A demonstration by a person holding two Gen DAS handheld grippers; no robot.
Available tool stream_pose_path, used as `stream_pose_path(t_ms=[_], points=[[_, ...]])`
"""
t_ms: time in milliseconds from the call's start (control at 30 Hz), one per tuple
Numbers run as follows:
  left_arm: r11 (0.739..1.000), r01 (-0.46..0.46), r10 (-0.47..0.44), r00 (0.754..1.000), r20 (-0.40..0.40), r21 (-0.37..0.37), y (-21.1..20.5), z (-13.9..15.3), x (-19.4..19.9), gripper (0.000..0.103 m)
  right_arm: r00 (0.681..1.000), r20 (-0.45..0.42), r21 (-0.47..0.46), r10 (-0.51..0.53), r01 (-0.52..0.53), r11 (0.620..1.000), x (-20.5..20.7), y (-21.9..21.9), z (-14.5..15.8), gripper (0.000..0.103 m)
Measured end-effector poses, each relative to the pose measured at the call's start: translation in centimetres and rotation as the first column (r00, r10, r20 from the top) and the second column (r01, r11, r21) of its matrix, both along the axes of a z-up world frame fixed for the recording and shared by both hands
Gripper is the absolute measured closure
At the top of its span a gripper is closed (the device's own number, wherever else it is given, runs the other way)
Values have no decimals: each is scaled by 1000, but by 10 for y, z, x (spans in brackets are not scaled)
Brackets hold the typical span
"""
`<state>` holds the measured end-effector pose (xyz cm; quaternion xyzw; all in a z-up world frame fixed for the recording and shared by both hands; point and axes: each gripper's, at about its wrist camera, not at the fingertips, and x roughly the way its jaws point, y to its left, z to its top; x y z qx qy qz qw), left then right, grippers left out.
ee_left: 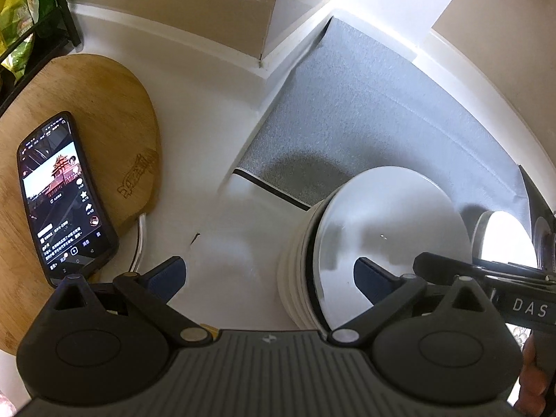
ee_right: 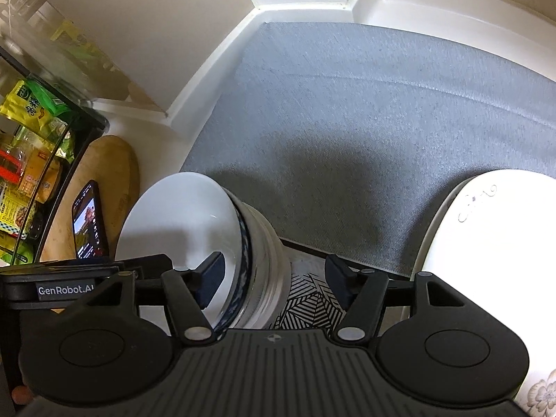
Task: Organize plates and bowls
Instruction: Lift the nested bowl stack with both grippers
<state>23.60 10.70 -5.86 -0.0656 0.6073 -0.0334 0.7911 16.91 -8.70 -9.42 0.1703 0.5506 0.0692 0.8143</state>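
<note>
Grey mat (ee_right: pixel 365 111) covers white counter (ee_left: pixel 208 160) below beige walls (ee_left: pixel 194 3).

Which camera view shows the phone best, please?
The left wrist view shows the phone best: it lies large and near on the wooden board, with its lit screen whole. The right wrist view shows it small and far, its lower end hidden behind the left gripper.
</note>
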Motion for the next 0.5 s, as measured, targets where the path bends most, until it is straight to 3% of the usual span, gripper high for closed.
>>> stream_pose_path(t_ms=[500], points=[[1000,3,-3,1000,-21,0,-4,-8,2,0,1000,-24,3,10,-10,1000,6,1,-6,36]])
